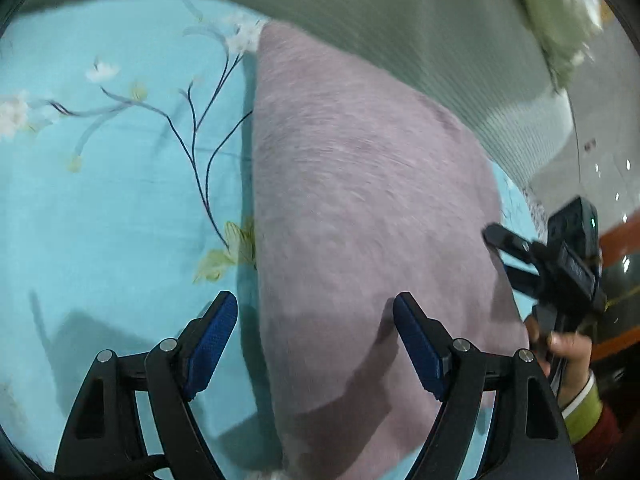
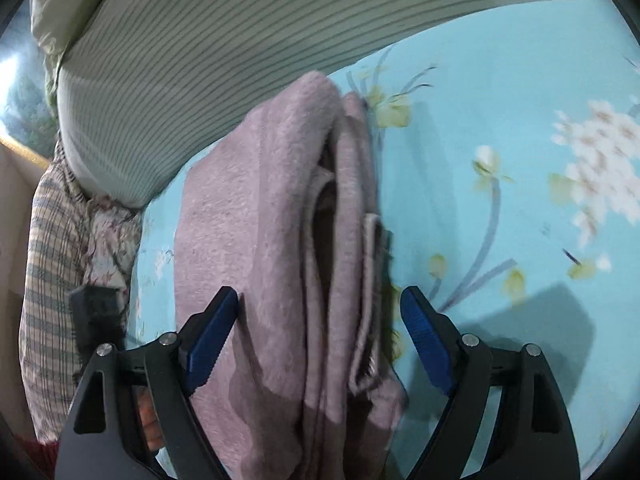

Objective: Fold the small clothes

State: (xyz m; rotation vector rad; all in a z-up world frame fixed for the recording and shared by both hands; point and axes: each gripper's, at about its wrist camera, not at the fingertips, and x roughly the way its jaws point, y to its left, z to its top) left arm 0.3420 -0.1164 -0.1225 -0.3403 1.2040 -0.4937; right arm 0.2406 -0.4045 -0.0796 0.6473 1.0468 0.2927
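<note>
A fuzzy mauve garment point(image 1: 360, 180) lies folded on a light blue flowered bedsheet point(image 1: 100, 200). My left gripper point(image 1: 315, 300) hovers open over the garment's near left edge, with one blue pad above the sheet and the other above the cloth, neither pressing on it. In the right wrist view the same garment point(image 2: 256, 200) shows its stacked folded layers along its right side. My right gripper point(image 2: 319, 294) is open, its fingers standing either side of the garment's near end with nothing gripped. The right gripper point(image 1: 500, 252) also shows in the left wrist view, held by a hand point(image 1: 572, 352) at the garment's far right edge.
A green-grey striped quilt or pillow point(image 1: 400, 20) bounds the far side of the sheet and touches the garment's far end point(image 2: 200, 60). A plaid cloth point(image 2: 48, 280) is bunched at the left. Bare blue sheet point(image 2: 500, 100) stretches to the right of the garment.
</note>
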